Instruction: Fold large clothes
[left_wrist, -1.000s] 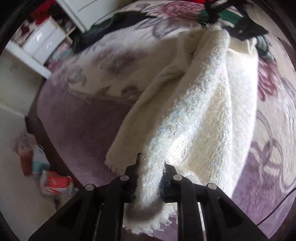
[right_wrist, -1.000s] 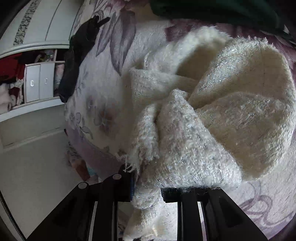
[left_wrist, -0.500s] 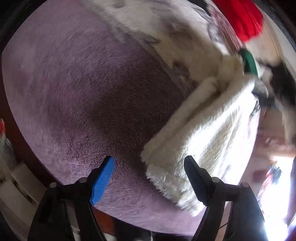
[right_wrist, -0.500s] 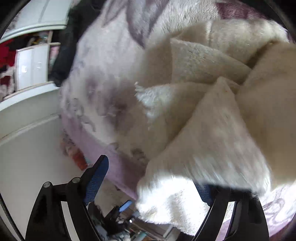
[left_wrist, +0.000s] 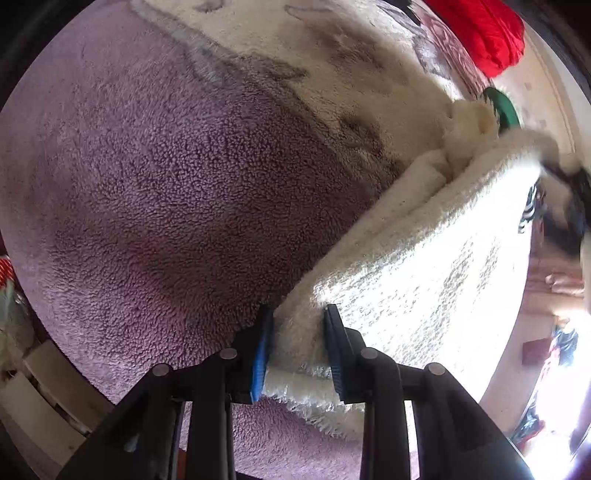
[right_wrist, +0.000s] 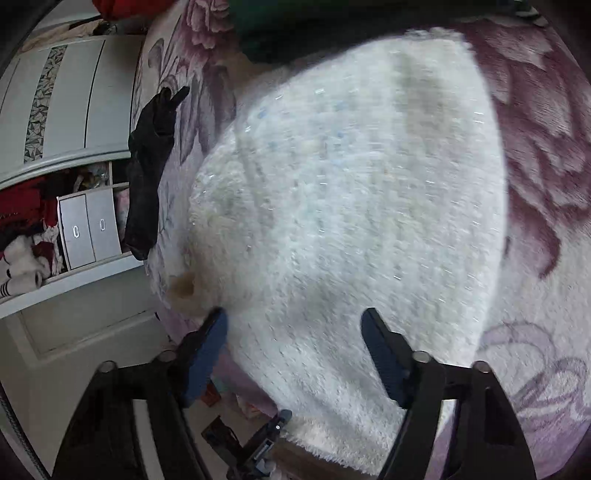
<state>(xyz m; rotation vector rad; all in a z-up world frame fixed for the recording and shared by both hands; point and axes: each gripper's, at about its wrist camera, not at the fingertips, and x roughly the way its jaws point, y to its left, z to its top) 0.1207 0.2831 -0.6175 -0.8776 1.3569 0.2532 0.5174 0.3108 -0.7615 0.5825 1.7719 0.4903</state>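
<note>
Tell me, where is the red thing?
In the left wrist view, the red cloth sits at the top right, at the far side of the flowered blanket, past the fluffy white garment.

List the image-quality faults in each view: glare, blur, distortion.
Left wrist view: sunlight blows out the fluffy cream knitted garment toward the right edge; purple fleece blanket sharp; fisheye bending. Right wrist view: motion blur smears the garment; the white wardrobe curves.

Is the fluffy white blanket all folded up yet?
Not quite. The fluffy cream-white knitted garment already lies doubled in layers on the purple floral fleece blanket. The left gripper is clamped on its fringed corner; the right gripper hangs open above it. At least another fold and some smoothing probably remain.
</note>
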